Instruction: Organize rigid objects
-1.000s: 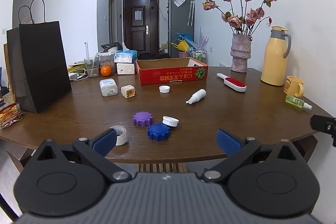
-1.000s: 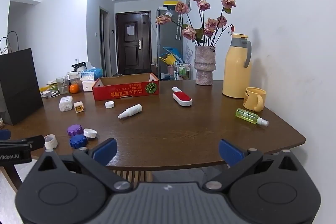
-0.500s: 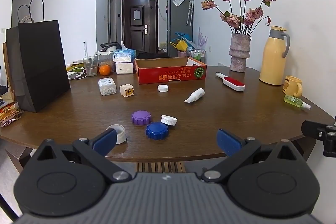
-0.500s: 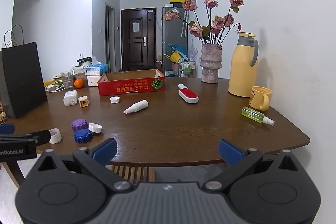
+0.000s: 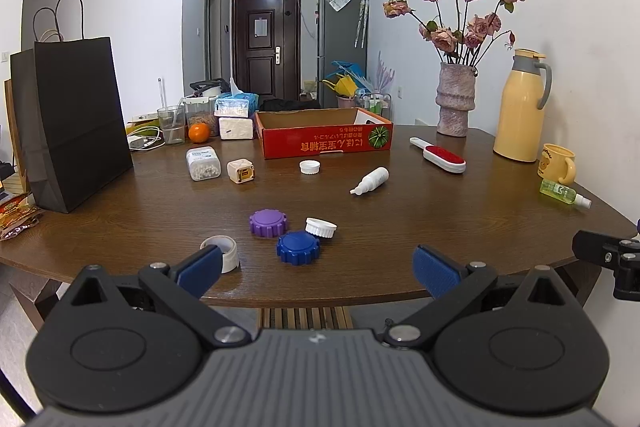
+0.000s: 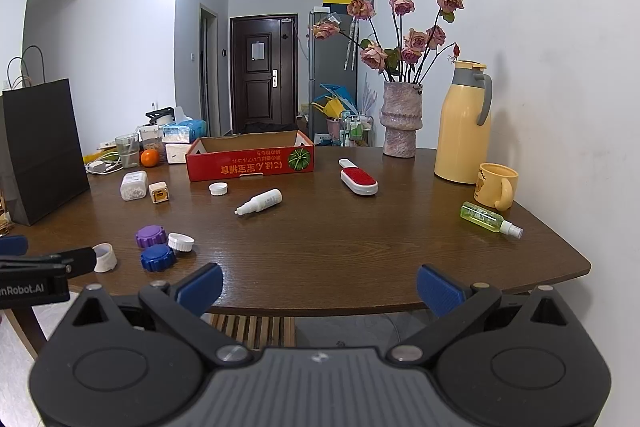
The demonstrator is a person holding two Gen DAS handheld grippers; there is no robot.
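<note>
Loose items lie on the brown table (image 5: 440, 227): a purple cap (image 5: 268, 222), a blue cap (image 5: 297, 247), a white cap (image 5: 320, 227), a white ring cap (image 5: 222, 251), a white dropper bottle (image 5: 370, 180), another white cap (image 5: 310, 167), a pill jar (image 5: 203, 163), a small cream box (image 5: 241, 171) and a red lint brush (image 5: 440, 155). An open red cardboard box (image 5: 324, 135) stands behind them. My left gripper (image 5: 316, 267) is open and empty at the table's near edge. My right gripper (image 6: 320, 285) is open and empty, also at the near edge, right of the left one.
A black paper bag (image 5: 72, 123) stands at the left. A vase of roses (image 5: 456, 103), a yellow thermos (image 5: 520, 107), a yellow mug (image 5: 558, 163) and a green spray bottle (image 5: 562, 191) are at the right. A glass, an orange (image 5: 199, 132) and tissue packs sit at the back left.
Both grippers have drifted slightly back and up from the table. The jaws stay open and nothing on the table has moved.
</note>
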